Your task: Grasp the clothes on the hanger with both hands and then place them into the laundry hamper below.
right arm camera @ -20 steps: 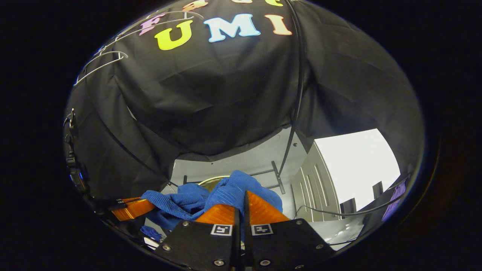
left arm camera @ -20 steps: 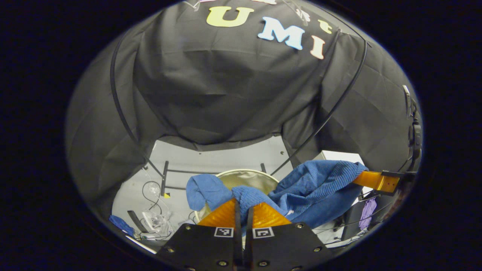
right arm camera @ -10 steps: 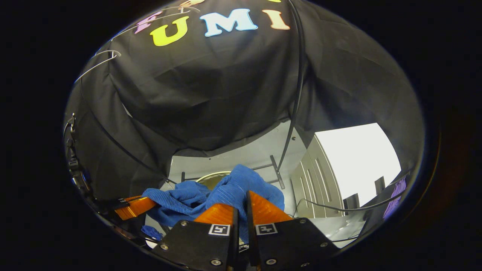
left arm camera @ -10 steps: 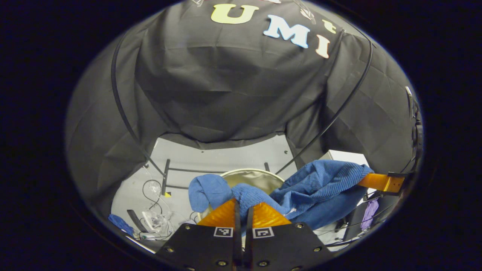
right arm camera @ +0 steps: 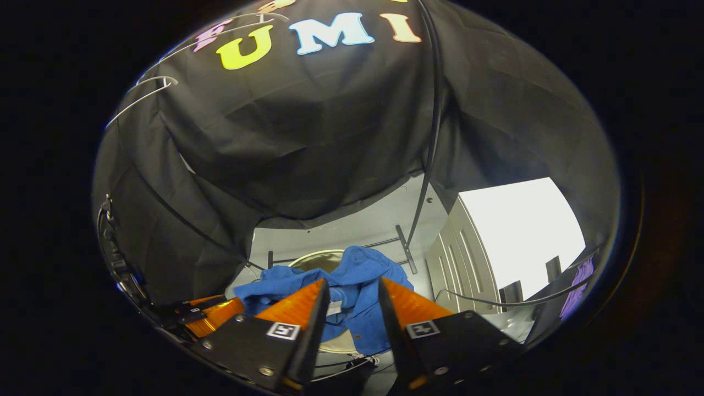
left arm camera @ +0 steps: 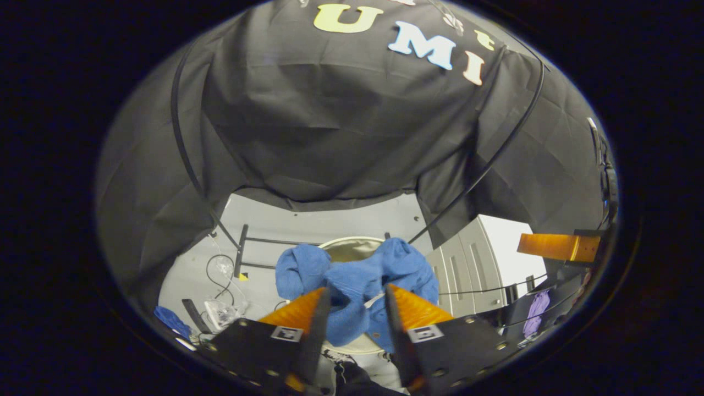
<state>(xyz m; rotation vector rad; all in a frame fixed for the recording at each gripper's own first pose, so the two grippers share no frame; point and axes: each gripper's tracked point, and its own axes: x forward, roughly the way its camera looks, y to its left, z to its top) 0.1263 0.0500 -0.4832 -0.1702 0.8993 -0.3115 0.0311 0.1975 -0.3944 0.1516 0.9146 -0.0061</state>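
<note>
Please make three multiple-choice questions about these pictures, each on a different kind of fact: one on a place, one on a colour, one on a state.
1. Where does the garment lie?
A. spread flat on the floor
B. heaped over the laundry hamper
C. draped on a chair

2. What colour is the garment?
A. blue
B. red
C. white

3. How do the fingers of the left gripper and the right gripper stand?
A. both pairs pressed shut
B. one pair shut, one pair apart
C. both pairs apart

Answers:
1. B, since the cloth is piled on the hamper's round rim, which shows behind it in both views.
2. A, since the knit fabric is plainly blue in both views.
3. C, since each view shows a wide gap between its own orange fingers, and neither pair pinches the cloth.
</note>
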